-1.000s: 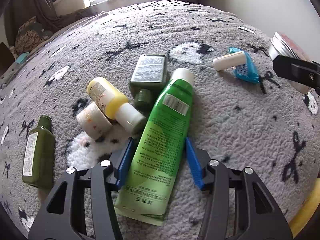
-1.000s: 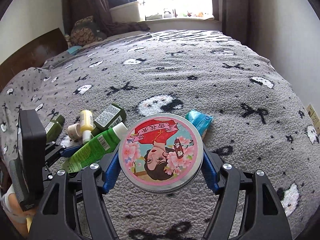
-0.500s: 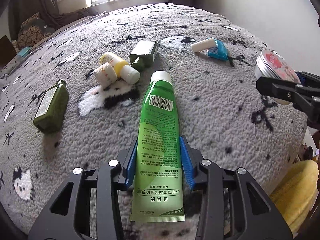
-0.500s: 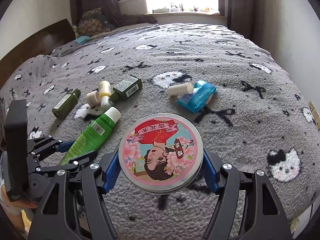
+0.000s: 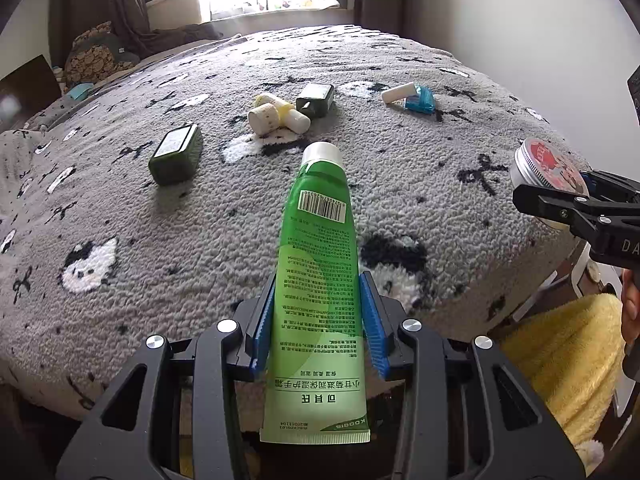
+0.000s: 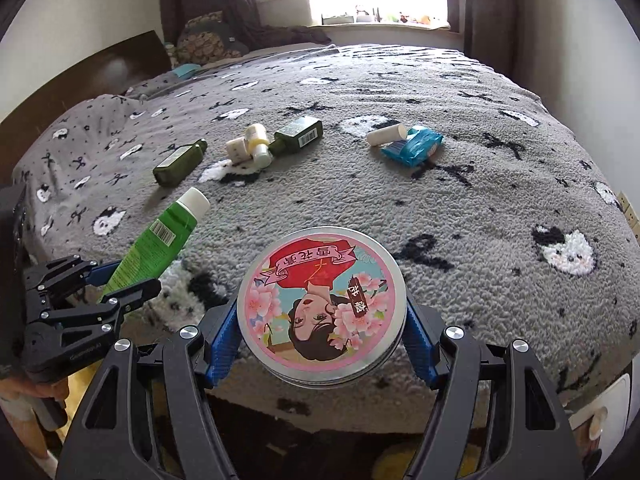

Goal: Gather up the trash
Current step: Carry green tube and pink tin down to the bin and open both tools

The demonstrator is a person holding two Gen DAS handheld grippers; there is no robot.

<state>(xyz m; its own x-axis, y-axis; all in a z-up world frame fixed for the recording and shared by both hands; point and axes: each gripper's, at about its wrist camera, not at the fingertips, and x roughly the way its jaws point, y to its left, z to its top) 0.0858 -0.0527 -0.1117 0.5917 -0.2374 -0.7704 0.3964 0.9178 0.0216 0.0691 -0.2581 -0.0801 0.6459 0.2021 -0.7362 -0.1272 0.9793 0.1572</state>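
My left gripper point(image 5: 318, 320) is shut on a green tube with a white cap point(image 5: 318, 264) and holds it above the near edge of the bed; the tube also shows in the right wrist view point(image 6: 160, 240). My right gripper point(image 6: 320, 328) is shut on a round metal tin with a pink flowered lid point(image 6: 320, 300), also seen at the right of the left wrist view point(image 5: 548, 168). On the grey blanket point(image 5: 400, 168) lie a dark green bottle point(image 5: 176, 154), a second green bottle point(image 5: 316, 100), a yellow bottle and a small white jar point(image 5: 276, 114), a white stick point(image 5: 398, 93) and a blue packet point(image 5: 420, 101).
The bed ends at a wall on the right and a window sill with curtains at the back. A dark headboard and patterned cushion point(image 6: 208, 42) stand at the far left. A yellow fluffy thing point(image 5: 560, 360) lies below the bed's near edge.
Both grippers have pulled back from the pile towards the near edge of the bed and risen, the left carrying the green tube, the right carrying the tin.
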